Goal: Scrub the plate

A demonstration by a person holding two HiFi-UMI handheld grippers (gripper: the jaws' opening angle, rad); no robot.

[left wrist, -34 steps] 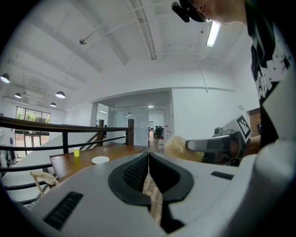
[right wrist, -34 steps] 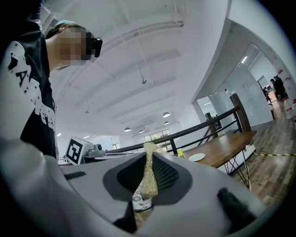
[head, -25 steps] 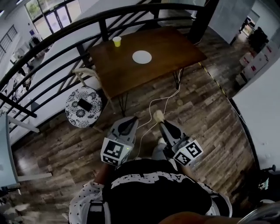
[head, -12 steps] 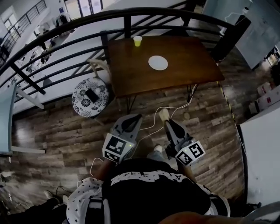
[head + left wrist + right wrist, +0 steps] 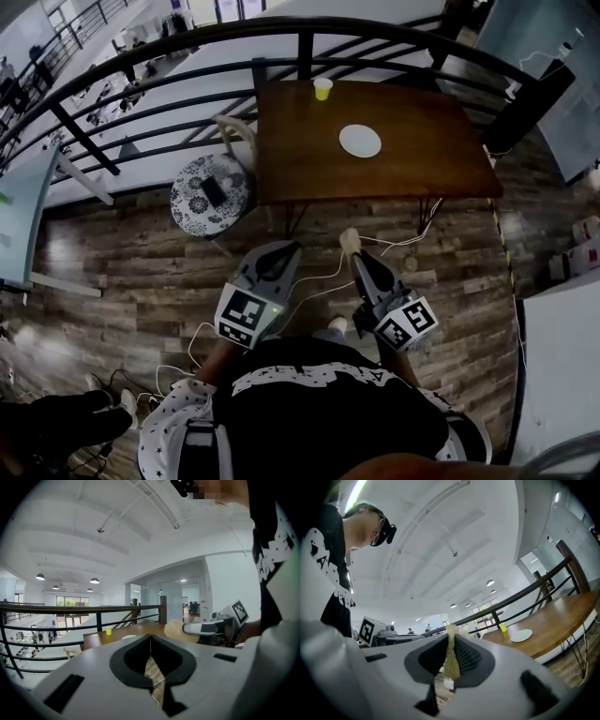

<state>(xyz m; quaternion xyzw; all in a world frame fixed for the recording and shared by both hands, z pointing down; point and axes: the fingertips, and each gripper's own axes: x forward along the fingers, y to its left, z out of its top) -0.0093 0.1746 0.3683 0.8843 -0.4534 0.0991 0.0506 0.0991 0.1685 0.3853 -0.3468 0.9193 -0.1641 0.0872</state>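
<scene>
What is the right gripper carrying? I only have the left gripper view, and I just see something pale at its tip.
Observer: The right gripper is shut on a yellowish sponge, pinched flat between its jaws.
Operator: Is anything on the plate?
Observer: No. In the head view the white plate is bare and lies flat on the wooden table, apart from the yellow cup.
Operator: Anything on the floor ahead?
Observer: A white cable lies on the wood floor in front of the table, so I would step carefully.
</scene>
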